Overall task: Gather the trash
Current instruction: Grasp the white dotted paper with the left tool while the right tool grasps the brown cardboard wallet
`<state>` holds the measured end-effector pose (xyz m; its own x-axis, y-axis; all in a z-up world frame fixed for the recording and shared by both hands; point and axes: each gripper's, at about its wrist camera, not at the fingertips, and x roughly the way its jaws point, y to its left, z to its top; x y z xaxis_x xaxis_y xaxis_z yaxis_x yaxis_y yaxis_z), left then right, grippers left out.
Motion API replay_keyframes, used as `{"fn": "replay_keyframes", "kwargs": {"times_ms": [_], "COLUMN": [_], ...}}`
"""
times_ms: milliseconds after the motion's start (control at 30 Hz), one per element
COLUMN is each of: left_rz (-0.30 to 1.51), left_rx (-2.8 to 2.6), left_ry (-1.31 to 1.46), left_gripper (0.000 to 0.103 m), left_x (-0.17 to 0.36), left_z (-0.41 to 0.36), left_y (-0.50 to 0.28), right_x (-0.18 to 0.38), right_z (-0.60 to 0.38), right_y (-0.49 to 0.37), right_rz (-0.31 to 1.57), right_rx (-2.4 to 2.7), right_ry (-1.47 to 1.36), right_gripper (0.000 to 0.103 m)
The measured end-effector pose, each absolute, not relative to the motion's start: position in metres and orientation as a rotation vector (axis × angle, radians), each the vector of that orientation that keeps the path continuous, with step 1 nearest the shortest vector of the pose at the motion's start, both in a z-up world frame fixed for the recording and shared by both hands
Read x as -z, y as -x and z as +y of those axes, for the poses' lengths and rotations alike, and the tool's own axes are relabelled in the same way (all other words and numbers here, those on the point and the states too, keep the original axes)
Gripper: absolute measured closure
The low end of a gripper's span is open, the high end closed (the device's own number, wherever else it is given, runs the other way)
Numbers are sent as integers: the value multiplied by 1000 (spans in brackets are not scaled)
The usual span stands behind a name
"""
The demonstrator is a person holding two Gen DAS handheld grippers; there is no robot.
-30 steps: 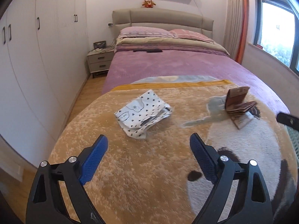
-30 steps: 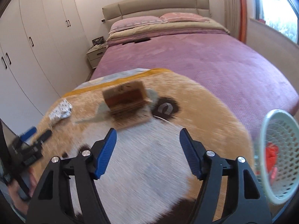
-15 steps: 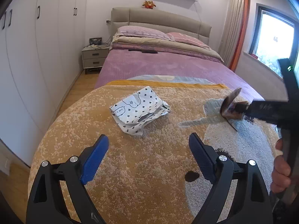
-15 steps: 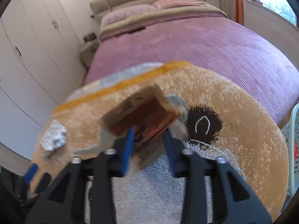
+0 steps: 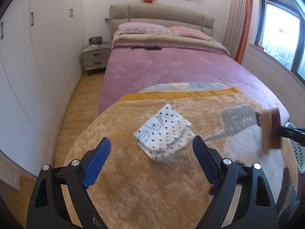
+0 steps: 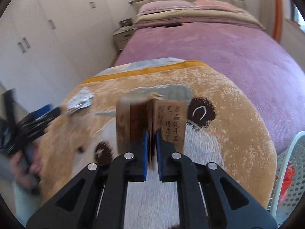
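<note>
Right tongs (image 6: 152, 143) upright, clamping brown packet (image 6: 152, 118).

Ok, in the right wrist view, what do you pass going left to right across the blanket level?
Left gripper → crumpled white wrapper → brown paper box clamped in the right gripper → white mesh basket at the right edge.
</note>
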<state>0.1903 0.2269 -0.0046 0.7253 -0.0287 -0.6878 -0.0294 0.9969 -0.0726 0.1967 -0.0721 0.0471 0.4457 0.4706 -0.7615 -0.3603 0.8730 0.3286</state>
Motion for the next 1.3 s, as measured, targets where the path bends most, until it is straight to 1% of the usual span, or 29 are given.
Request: {"fn": "replay_keyframes", "kwargs": {"times_ms": [133, 167, 200, 333, 400, 533, 567, 600, 633, 667, 700, 833, 1000, 1033, 1067, 1100, 1167, 1200, 1300], "left_rz": [799, 811, 830, 851, 844, 842, 841, 843, 846, 851, 854, 846, 783, 770, 748, 742, 739, 742, 750], "left_rx": [23, 31, 42, 65, 69, 60, 59, 60, 60, 56, 51, 24, -20, -22, -16, -15, -13, -12, -18], "left_ry": [110, 113, 122, 130, 115, 97, 98, 102, 105, 108, 111, 111, 142, 153, 172, 178, 184, 180, 177], "left_gripper": [20, 23, 29, 40, 53, 62, 67, 75, 80, 89, 92, 94, 97, 97, 97, 97, 97, 97, 97], "left_x": [17, 20, 25, 33, 31, 28, 28, 28, 28, 29, 30, 31, 26, 24, 23, 24, 26, 28, 33], "left_z": [235, 236, 236, 233, 229, 219, 215, 212, 209, 205, 201, 187, 176, 175, 173, 171, 169, 167, 163], "left_y": [-217, -220, -225, -227, -221, -205, -200, -194, -191, -186, -181, -160, -127, -122, -115, -112, -109, -108, -106], "right_x": [-44, -39, -36, -30, -28, -22, -20, -20, -19, -17, -14, -5, -9, -11, -11, -11, -10, -10, -9], "right_z": [-80, -80, -83, -90, -92, -102, -105, -108, -110, -111, -110, -101, -100, -101, -101, -101, -103, -103, -100], "right_y": [-199, -199, -202, -200, -198, -191, -188, -183, -179, -175, -171, -159, -146, -144, -141, -139, -136, -134, -135], "right_rz": [1031, 1035, 1039, 1006, 982, 950, 937, 914, 896, 888, 887, 891, 853, 845, 839, 837, 836, 836, 846], "right_rx": [-530, -505, -498, -474, -459, -437, -434, -441, -453, -464, -469, -458, -461, -458, -451, -439, -431, -432, -430], "right_ry": [-125, -112, -117, -153, -155, -179, -186, -203, -220, -230, -228, -177, -158, -156, -152, -148, -159, -164, -163], "right_gripper": [96, 96, 96, 96, 96, 96, 96, 95, 94, 92, 92, 90, 89, 85, 76, 71, 44, 41, 40]}}
